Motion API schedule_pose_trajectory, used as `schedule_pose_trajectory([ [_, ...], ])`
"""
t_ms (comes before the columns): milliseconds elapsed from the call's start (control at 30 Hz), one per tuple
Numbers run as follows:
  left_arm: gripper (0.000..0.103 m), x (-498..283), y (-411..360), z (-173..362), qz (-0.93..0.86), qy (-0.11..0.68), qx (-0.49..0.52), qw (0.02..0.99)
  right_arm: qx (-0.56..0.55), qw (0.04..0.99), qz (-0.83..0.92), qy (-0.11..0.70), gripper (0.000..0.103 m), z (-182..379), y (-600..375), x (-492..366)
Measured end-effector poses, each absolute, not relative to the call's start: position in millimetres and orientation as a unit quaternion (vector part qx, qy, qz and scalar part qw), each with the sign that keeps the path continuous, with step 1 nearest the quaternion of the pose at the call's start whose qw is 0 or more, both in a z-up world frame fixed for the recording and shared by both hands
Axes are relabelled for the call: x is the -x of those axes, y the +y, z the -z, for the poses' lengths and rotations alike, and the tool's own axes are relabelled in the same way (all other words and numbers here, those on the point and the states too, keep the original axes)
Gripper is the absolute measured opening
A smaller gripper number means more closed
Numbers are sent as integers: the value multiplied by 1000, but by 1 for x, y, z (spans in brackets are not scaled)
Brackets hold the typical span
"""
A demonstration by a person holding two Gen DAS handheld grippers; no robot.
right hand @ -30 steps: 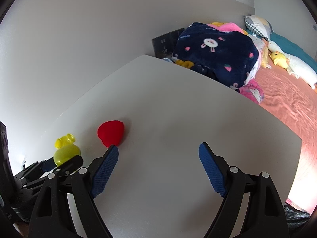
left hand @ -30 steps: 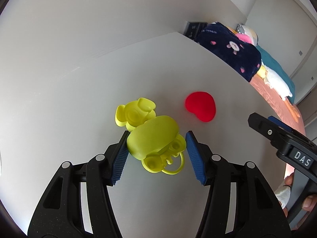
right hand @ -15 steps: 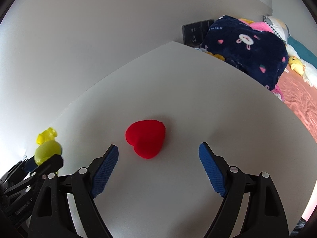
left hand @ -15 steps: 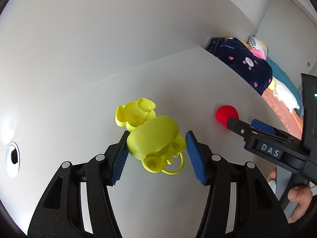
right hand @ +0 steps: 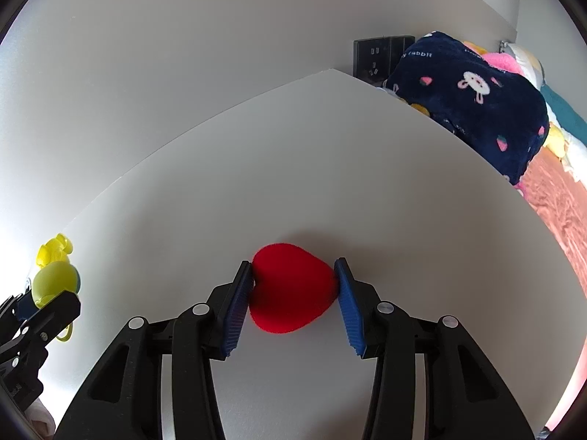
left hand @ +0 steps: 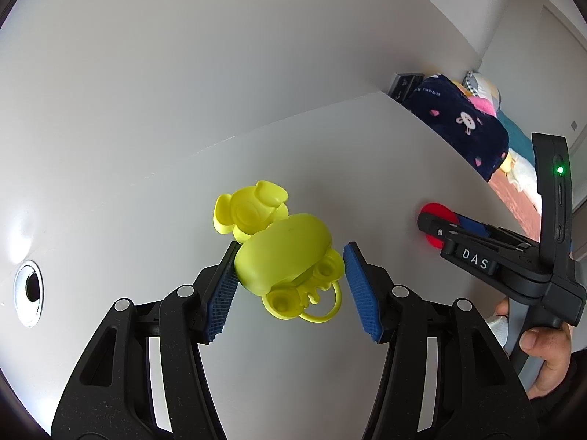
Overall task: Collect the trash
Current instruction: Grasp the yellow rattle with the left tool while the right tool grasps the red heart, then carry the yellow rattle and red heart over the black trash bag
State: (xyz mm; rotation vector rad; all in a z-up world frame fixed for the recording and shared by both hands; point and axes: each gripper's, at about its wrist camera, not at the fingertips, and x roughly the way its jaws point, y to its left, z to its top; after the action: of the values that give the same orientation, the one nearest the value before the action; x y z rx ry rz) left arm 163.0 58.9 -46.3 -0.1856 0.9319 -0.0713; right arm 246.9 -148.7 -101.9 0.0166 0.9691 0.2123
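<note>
A yellow-green plastic toy with an open lid and a ring is between the fingers of my left gripper. The left pad touches it; a small gap shows at the right pad. It also shows in the right wrist view. A red heart-shaped sponge lies on the white table. My right gripper has closed on it, both blue pads touching its sides. In the left wrist view the heart is partly hidden behind the right gripper.
A round cable hole sits in the table at the left. Beyond the table's far right edge lies a dark blue blanket on a bed. A black wall socket is on the wall behind.
My right gripper has moved left to the red heart and closed its fingers on it. My left gripper has kept the same hold on the yellow toy.
</note>
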Motion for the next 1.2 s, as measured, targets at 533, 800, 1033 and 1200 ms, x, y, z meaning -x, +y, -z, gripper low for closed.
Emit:
schedule_pose_trajectory([
  [533, 56, -138, 34, 27, 74, 447, 64, 889, -49, 883, -92, 457, 47, 69, -188, -190],
  [800, 56, -118, 8, 16, 106, 445, 46, 888, -64, 888, -83, 447, 47, 56, -211, -152],
  [1033, 56, -101, -15, 8, 128, 442, 31, 887, -76, 891, -75, 442, 47, 47, -229, -125],
  [1200, 56, -92, -31, 5, 143, 441, 19, 886, -82, 892, -73, 438, 47, 39, -241, -104],
])
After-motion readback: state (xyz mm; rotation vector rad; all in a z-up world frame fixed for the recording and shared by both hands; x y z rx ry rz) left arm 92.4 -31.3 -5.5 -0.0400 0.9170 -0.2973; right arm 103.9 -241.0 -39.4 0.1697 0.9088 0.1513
